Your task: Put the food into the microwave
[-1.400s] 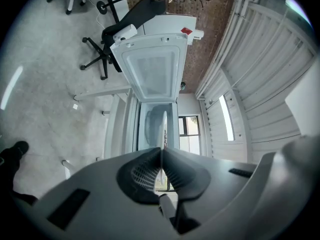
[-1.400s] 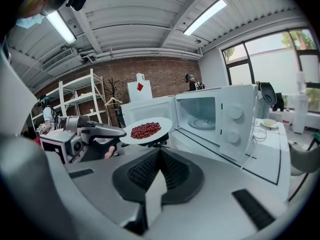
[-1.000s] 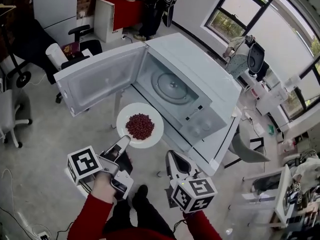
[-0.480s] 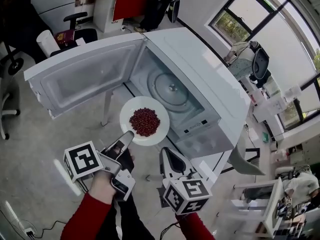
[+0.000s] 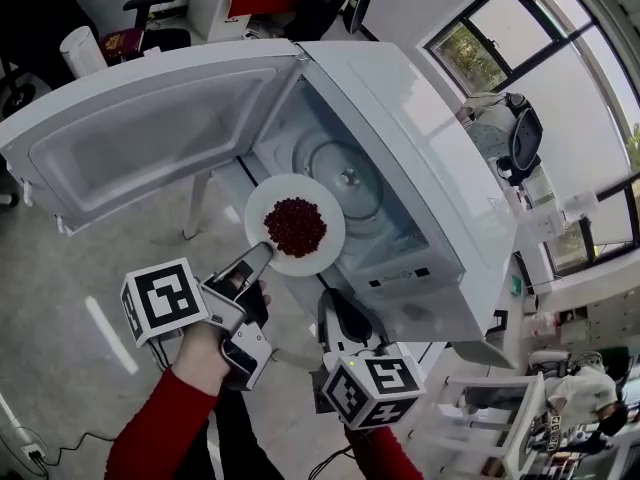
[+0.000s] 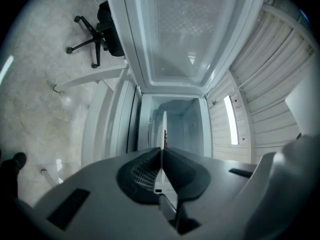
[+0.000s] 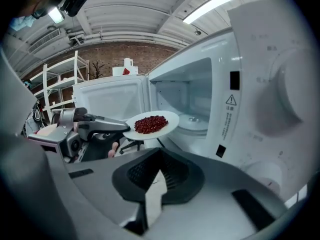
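White, smooth and boxy, the microwave (image 5: 400,98) was seen with its door (image 5: 150,138) swung wide. At the cavity's mouth a round white plate (image 5: 328,248) was held flat, its rim pinched by the left gripper (image 5: 264,255), which was pointed level. Glossy red food (image 5: 294,226) was heaped on it. The right gripper (image 5: 335,308), tilted downward nearby, was closed on nothing.

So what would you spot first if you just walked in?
A white plate piled with red food, right in the middle, just in front of the big white microwave. The left hand-held gripper pinches its near rim and holds it up. The microwave's door stands wide open on the left.
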### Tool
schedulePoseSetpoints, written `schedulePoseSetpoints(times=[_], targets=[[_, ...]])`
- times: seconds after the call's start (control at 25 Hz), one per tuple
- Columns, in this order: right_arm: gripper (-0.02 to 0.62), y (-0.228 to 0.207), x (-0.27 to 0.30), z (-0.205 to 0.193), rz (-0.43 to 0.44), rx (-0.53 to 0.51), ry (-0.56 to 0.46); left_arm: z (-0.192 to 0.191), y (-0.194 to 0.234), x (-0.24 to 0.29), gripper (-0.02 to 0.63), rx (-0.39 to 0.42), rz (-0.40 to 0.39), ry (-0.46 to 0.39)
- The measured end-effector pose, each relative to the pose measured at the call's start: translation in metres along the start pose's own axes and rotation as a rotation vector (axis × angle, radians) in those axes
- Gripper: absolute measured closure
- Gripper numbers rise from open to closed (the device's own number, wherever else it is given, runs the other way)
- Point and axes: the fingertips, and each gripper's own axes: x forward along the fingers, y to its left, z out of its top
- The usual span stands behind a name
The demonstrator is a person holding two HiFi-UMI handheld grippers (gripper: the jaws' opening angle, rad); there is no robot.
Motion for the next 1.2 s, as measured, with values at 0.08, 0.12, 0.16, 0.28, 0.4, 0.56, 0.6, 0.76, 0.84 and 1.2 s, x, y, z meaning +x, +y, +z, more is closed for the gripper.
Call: schedulePoseSetpoints(times=[0.08, 0.12, 0.16, 0.28, 0.4, 0.56, 0.6, 0.76, 0.84, 1.2], targets=[[0.581, -0.001, 0.008, 0.003, 0.003, 0.009, 0.002, 0.004, 0.004, 0.009, 0.583, 0.011, 0.027, 0.010], [0.581, 0.000, 0.010, 0.003, 0.006, 0.011, 0.003, 0.005, 0.006, 0.011, 0.583, 0.012, 0.032, 0.012], [0.581, 0.003, 0.012, 0.002, 0.008, 0.011, 0.004, 0.005, 0.006, 0.012, 0.583, 0.011, 0.032, 0.011], [0.581, 0.009, 0.014, -0.003, 0.011, 0.003, 0.008, 0.006, 0.009, 0.016, 0.583, 0.009, 0.027, 0.006], [0.581, 0.010, 0.018, -0.009, 0.015, 0.000, 0.017, 0.009, 0.015, 0.026, 0.583, 0.018, 0.042, 0.013], [0.581, -0.002, 0.022, -0.004, 0.009, -0.003, 0.033, 0.013, 0.013, 0.052, 0.583, 0.022, 0.048, 0.009], [0.581, -0.006, 0.023, -0.002, 0.004, -0.003, 0.034, 0.014, 0.011, 0.059, 0.583, 0.024, 0.049, 0.010], [0.581, -0.010, 0.027, 0.001, 0.002, -0.003, 0.036, 0.018, 0.006, 0.076, 0.583, 0.043, 0.052, 0.014], [0.581, -0.010, 0.030, 0.000, 0.007, 0.001, 0.040, 0.021, 0.008, 0.083, 0.583, 0.045, 0.063, 0.010], [0.581, -0.015, 0.037, 0.002, 0.029, 0.000, 0.056, 0.025, 0.015, 0.106, 0.583, 0.037, 0.092, 0.015]])
